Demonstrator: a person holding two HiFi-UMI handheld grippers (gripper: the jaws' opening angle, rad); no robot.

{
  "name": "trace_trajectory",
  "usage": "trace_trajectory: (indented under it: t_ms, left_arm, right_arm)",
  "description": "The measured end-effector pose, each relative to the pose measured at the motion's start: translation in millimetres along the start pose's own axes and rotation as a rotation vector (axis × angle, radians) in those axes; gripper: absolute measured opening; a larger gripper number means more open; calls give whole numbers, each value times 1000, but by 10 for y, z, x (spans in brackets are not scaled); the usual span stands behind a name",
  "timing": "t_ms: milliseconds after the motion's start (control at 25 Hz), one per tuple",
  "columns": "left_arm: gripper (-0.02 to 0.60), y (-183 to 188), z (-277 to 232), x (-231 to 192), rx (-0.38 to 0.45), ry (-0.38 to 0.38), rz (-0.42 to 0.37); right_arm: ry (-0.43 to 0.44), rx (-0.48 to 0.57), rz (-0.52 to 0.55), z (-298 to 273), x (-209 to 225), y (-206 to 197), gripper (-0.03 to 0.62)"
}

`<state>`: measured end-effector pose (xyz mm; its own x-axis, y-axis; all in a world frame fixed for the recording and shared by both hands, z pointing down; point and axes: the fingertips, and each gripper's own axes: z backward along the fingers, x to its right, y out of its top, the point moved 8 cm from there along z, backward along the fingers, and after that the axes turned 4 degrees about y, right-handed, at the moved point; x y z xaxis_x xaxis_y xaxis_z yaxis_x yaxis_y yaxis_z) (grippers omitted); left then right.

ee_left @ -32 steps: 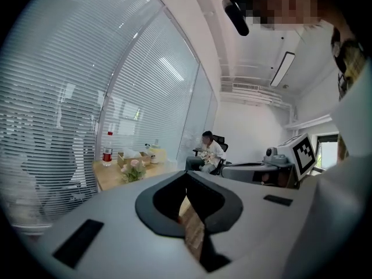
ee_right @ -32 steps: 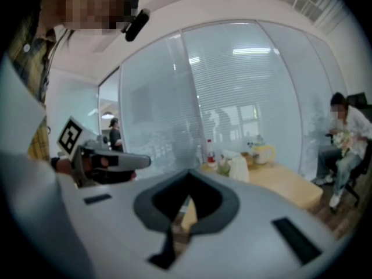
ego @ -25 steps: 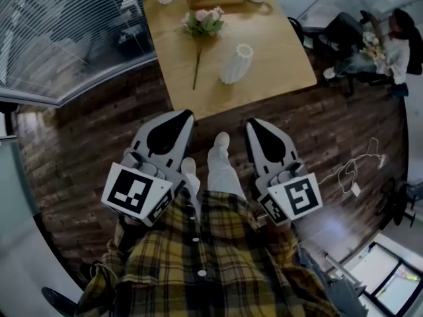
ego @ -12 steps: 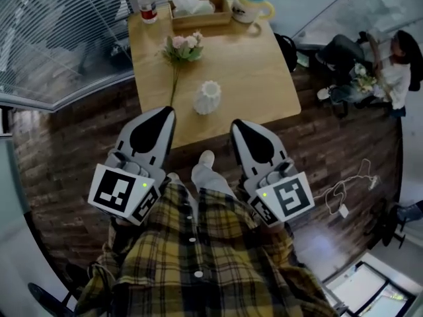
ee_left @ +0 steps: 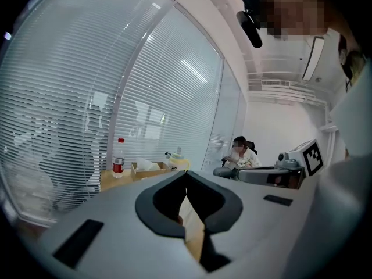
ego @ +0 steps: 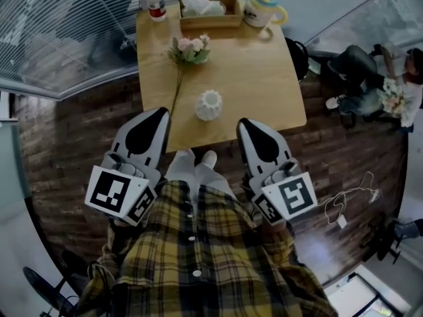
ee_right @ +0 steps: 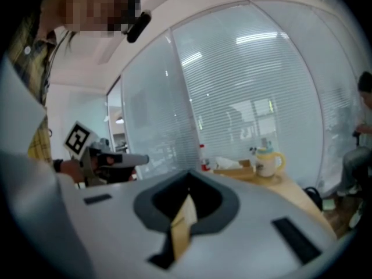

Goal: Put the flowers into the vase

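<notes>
**Holding both grippers shut and empty at the table's lower edge**

You are holding the left gripper [ego: 160, 113] at the centre left of the head view. Its jaws are meeting at the tips with nothing between them, as the left gripper view [ee_left: 186, 174] shows. You are holding the right gripper [ego: 242, 122] at the centre right, and its jaws are likewise closed on nothing in the right gripper view [ee_right: 189, 174]. Both tips are showing over the lower edge of the wooden table [ego: 271, 78].

The flowers [ego: 190, 47], a pink bunch with green leaves, are lying flat on the table in the upper middle of the frame. The long stem is running down and left toward the left gripper. The white ribbed vase [ego: 209, 105] is standing upright near the frame's centre, between the two gripper tips and above them, just right of the stem's lower end and apart from it.

Along the table's top edge are sitting a red-capped bottle [ego: 156, 1], a wooden tissue box [ego: 206, 13] and a lidded mug [ego: 263, 12].
</notes>
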<state>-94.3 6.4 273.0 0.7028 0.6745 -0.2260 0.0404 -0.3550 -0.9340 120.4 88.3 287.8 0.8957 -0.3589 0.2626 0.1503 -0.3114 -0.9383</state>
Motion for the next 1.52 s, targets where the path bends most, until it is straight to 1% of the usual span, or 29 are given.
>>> trace_trajectory:
  t_ms: [200, 520, 720, 880, 1160, 1400, 1520]
  left_arm:
    - [12, 38, -152, -177, -25, -13, 1]
    - [12, 201, -491, -487, -30, -88, -12]
    - [12, 316, -672, -627, -22, -139, -21]
    - [12, 339, -770, -761, -33, -150, -28]
    - [12, 301, -873, -893, -58, -138, -18]
    - [12, 330, -948, -846, -49, -111, -2]
    - [12, 331, -965, -791, -47, -103, 3]
  right_arm:
    - [-49, 0, -26, -131, 150, 31, 12]
    - [-160, 19, -27, -379, 350, 182, 12]
    - [-191, 18, -15, -594, 413, 279, 12]
    - [-196, 15, -19, -785, 438, 306, 12]
    - [-185, 0, -14, -943, 521, 369, 12]
    - [-144, -37, 13, -987, 631, 416, 12]
    - [-118, -39, 12, -993, 634, 426, 12]
